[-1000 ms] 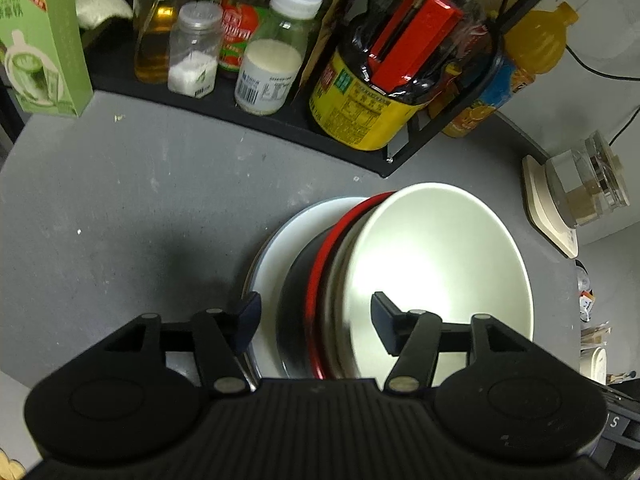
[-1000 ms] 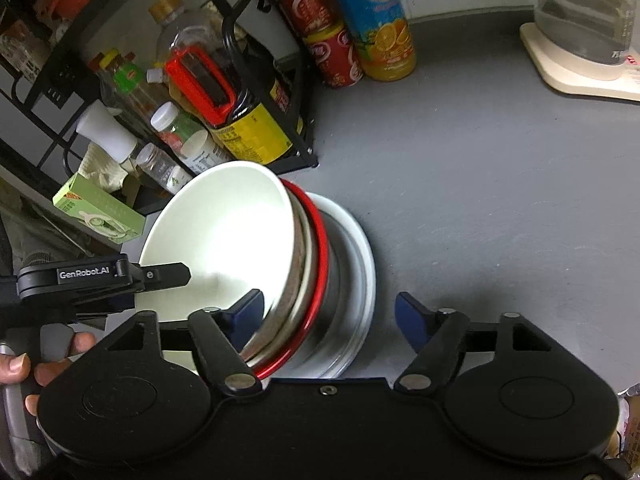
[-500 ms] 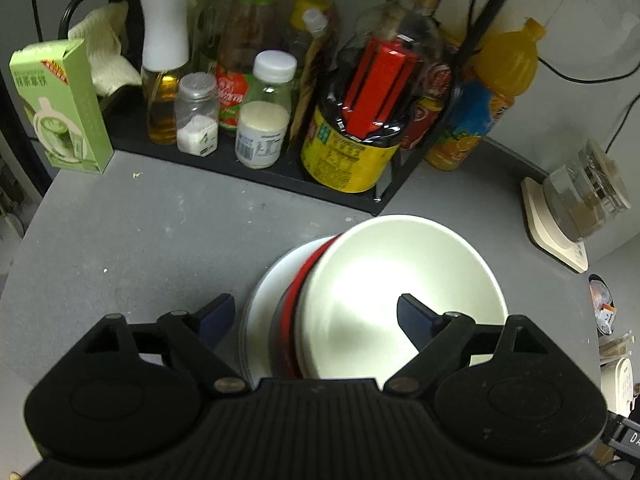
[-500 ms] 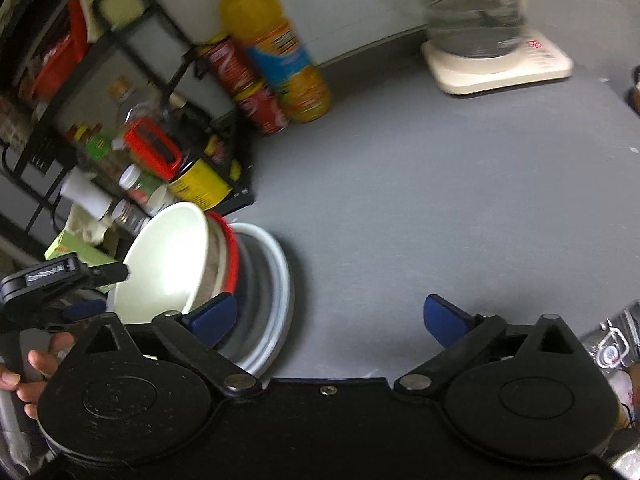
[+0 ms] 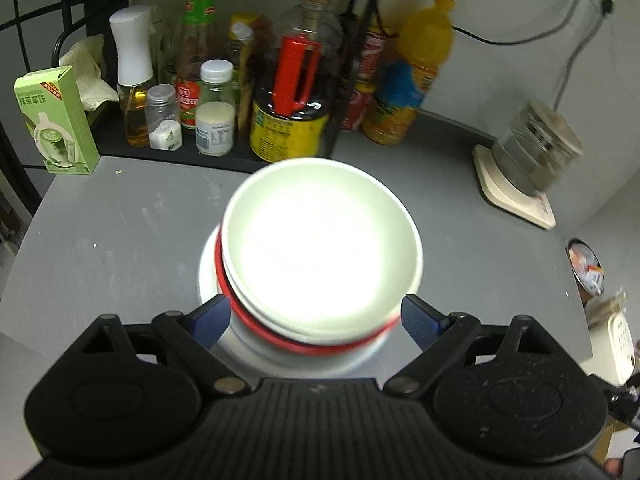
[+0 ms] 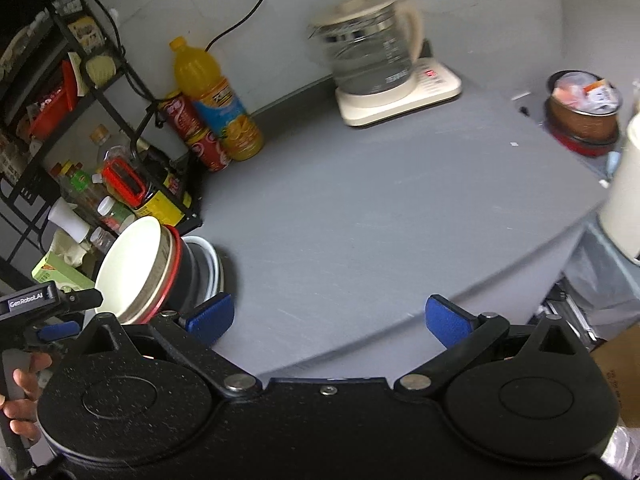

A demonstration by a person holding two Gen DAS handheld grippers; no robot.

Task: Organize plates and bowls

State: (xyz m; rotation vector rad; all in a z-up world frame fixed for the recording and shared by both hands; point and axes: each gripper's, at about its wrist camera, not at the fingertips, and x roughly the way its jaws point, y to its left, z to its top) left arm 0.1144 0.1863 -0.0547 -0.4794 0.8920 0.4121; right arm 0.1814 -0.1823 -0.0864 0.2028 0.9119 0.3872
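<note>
A stack of dishes stands on the grey counter: a white bowl (image 5: 320, 248) on top, a red-rimmed black bowl (image 5: 304, 346) under it, and a white plate (image 5: 208, 272) at the bottom. My left gripper (image 5: 316, 318) is open, above and just in front of the stack, holding nothing. In the right wrist view the stack (image 6: 140, 264) is at the far left and looks tilted by the fisheye. My right gripper (image 6: 328, 316) is open and empty, to the right of the stack over bare counter.
A black rack (image 5: 224, 80) of bottles and jars stands behind the stack. A green carton (image 5: 56, 120) is at back left. An orange juice bottle (image 6: 218, 104), red cans (image 6: 196, 136), and a glass kettle (image 6: 376, 56) line the back. A brown bowl (image 6: 582, 112) sits far right near the counter edge.
Both grippers have pulled back and risen away from the stack and opened wider. The stack now rests on the counter with neither gripper around it.
</note>
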